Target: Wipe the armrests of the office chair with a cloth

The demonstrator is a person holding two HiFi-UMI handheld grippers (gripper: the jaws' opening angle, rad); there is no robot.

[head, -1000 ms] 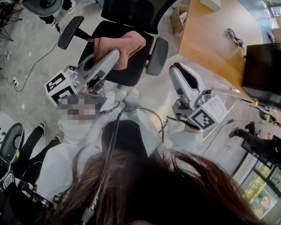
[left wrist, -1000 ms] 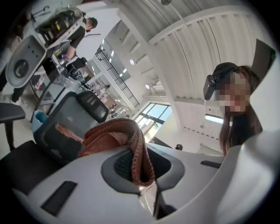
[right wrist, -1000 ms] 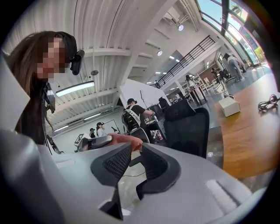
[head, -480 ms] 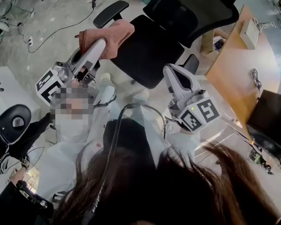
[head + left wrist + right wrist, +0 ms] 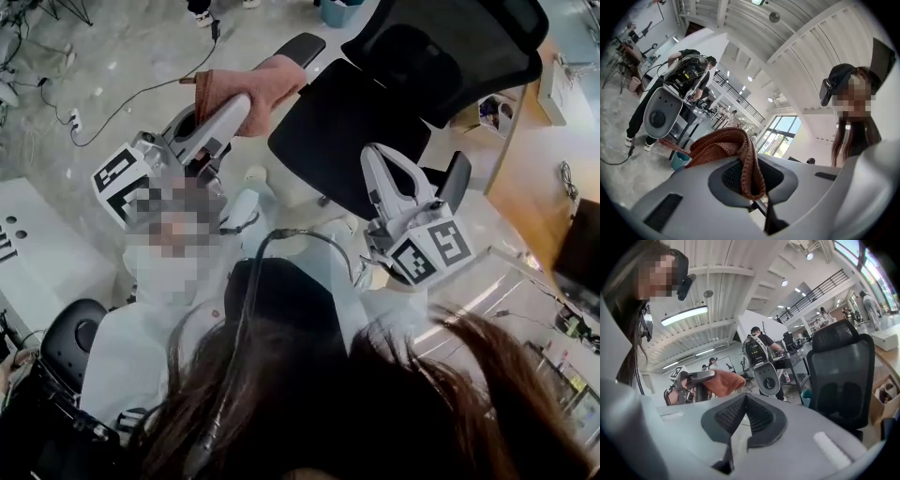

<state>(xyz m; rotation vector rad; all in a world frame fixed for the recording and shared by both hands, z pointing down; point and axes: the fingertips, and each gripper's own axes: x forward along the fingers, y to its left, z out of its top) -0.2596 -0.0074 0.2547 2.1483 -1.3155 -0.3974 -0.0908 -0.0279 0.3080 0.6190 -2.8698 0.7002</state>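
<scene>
Pinching cloth [image 5: 258,84], L tool [image 5: 234,111] level; R tool [image 5: 376,157] shut.

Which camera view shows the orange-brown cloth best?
The head view: the whole cloth shows, bunched at the left hand-held gripper's tip. The left gripper view shows only a close fold between the jaws; the right gripper view shows it small and distant.

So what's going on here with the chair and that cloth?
A person holds a gripper in each hand in front of a black office chair. The left gripper is shut on a reddish-brown cloth, held close to one armrest; whether the cloth touches it cannot be told. The right gripper is shut and empty, by the seat's edge, near the other armrest.
</scene>
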